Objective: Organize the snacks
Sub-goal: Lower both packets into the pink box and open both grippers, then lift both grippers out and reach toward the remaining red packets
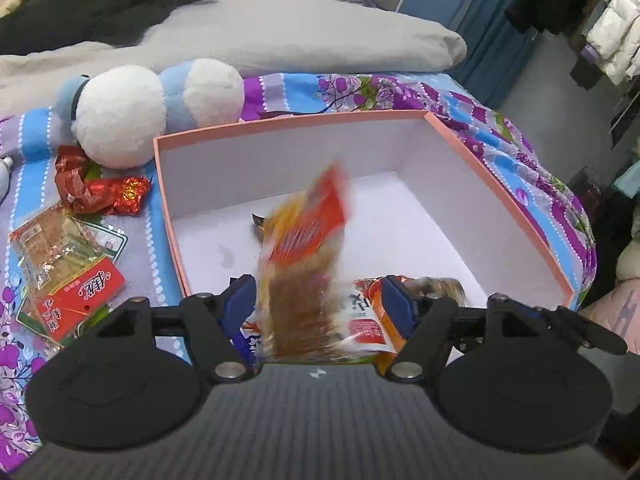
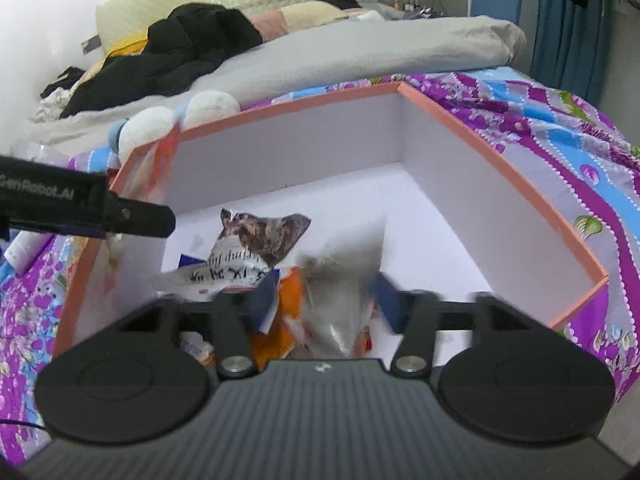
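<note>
Between the spread jaws of the left gripper (image 1: 318, 304) a blurred orange-and-red snack packet (image 1: 306, 256) hangs untouched over the pink-rimmed box (image 1: 500, 196) on the bed. The right gripper (image 2: 320, 300), jaws likewise apart, frames a blurred clear packet (image 2: 340, 292). Three packets (image 1: 68, 256) lie beside the box.

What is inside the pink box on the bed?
The pink box holds a few snack packets, with a blurred orange packet above them. The gripper covers its near end; the far end looks bare.

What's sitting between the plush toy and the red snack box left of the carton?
Left wrist view: a crumpled red foil wrapper and clear snack packets.
</note>
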`<state>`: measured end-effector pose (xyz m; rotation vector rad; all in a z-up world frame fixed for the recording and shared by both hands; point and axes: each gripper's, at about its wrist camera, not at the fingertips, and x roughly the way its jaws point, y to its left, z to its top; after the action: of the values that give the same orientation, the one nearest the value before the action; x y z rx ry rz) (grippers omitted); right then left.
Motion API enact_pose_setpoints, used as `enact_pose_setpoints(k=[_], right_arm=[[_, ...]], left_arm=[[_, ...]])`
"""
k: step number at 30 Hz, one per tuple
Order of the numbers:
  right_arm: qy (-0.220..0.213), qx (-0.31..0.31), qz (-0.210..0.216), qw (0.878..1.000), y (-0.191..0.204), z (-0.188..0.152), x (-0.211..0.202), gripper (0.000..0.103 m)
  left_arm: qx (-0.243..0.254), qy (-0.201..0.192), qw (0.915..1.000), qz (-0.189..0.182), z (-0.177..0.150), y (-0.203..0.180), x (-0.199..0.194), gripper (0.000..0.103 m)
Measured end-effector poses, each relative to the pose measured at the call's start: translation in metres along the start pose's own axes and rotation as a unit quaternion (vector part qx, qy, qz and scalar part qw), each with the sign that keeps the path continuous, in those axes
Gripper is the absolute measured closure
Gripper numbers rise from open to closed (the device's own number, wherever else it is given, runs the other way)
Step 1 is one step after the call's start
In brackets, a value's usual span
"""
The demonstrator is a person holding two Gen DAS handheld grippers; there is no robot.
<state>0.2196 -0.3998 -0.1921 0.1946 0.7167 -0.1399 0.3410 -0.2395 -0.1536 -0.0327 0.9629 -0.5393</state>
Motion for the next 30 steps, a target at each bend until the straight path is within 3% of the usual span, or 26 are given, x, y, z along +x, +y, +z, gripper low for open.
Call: enact_pose_setpoints(k=[11,21,30], right_arm=[[-0.046,-0.007,0.015,0.999,0.016,-0.003,-0.058,0.033],[-0.083,-0.010,0.039,0.996,0.044,-0.027,-0.130,0.033],[-0.104,-0.020,0.057,0.993,0.075,-0.052,-0.174,0.033]], left_arm=[[0.010,-0.048,0.9988,-0.002,-0.020,-0.008,-0.085,0.029],[0.009,-0.088,0.9961,0.004,-0.071,-0.008,-0.177,0.029],[0.002,-0.111,0.9937,0.017,-0.120,0.008,-0.236,0.029]])
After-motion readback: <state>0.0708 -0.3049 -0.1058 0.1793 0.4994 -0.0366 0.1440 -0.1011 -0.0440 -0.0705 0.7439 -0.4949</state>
